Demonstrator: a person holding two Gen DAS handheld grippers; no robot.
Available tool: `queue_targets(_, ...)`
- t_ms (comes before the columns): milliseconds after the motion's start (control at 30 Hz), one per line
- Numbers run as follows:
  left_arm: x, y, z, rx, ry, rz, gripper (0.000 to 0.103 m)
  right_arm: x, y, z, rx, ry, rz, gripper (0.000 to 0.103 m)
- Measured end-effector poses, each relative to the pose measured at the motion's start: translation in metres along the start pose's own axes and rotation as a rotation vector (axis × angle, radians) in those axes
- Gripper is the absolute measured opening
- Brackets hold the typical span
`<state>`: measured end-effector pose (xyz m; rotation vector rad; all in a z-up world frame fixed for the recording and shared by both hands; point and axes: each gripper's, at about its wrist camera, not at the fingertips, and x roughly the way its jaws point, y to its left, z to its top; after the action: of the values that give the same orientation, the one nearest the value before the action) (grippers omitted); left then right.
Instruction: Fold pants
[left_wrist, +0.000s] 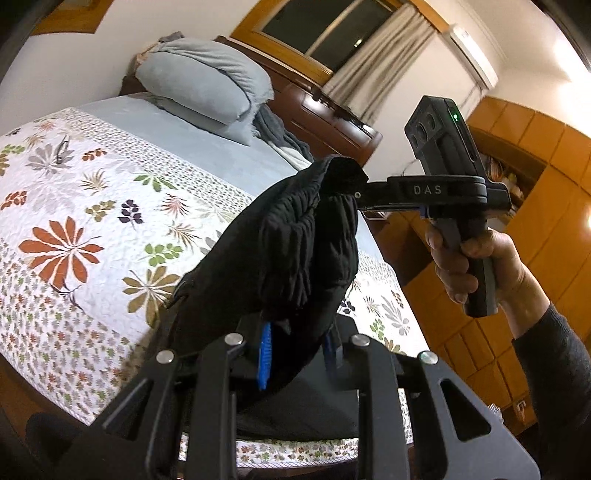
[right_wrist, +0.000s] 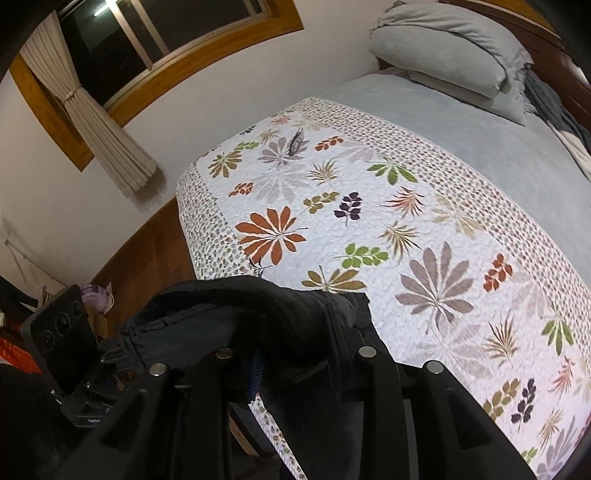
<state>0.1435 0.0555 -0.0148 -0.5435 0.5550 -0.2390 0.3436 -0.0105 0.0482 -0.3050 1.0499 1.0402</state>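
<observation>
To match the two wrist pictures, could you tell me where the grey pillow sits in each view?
Left wrist: grey pillow upper left of centre, at the head of the bed.
Right wrist: grey pillow top right corner.
Shared landmark: the large orange-red leaf print on the quilt.

Left wrist view: mounted just behind the left claw (left_wrist: 295, 354), looking forward and slightly down along its fingers, tilted, across the bed (left_wrist: 207, 147) toward the pillow (left_wrist: 203, 77), window (left_wrist: 325, 26) and wooden cabinets (left_wrist: 535, 221); right claw (left_wrist: 360, 197) seen side-on, near. Right wrist view: mounted behind the right claw (right_wrist: 295, 354), aimed more steeply down at the flowered quilt (right_wrist: 369, 221), very close to the black pants (right_wrist: 240, 306). Shared by both: quilt, pillow, curtain (right_wrist: 103, 122), window, pants.
</observation>
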Motion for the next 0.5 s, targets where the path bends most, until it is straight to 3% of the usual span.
queue_targets(500, 0.045, -0.051, -0.034, 0.144, 0.090, -0.004, 0.021, -0.021, -0.054, -0.065, 0.077, -0.037, -0.003, 0.026)
